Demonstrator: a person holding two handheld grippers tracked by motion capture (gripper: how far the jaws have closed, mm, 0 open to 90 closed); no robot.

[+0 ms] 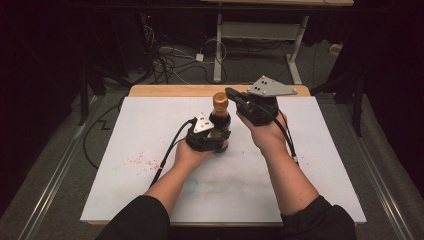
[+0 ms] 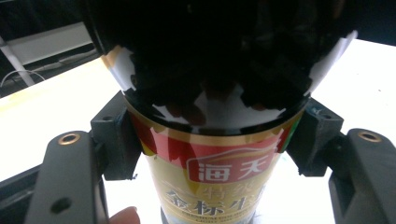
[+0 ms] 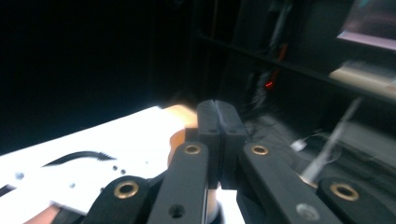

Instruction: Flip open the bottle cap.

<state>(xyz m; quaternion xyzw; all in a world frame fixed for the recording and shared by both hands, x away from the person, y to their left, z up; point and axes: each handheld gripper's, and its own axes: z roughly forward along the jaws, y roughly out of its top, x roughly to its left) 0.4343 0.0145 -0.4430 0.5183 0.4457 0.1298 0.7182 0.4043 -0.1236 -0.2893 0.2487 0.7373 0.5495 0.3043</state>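
The left gripper (image 1: 214,136) clamps the upright bottle (image 1: 220,120) near the table's far edge; the right gripper (image 1: 231,93), jaws clenched empty, sits beside its cap (image 1: 220,102).

A dark sauce bottle (image 1: 220,120) with a gold cap and red-gold label stands upright, slightly toward 12 o'clock of the desk's (image 1: 300,165) centre.

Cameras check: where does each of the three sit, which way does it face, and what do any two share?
High view: above the person's side, looking forward and down on the table; both forearms, left gripper, right gripper.
Left gripper view: looks along its jaws, clamped on the bottle; a fingertip at the bottom edge.
Right gripper view: looks over the table's far edge into the dark room; its jaws closed together.
Shared: high and left gripper views both show the bottle.
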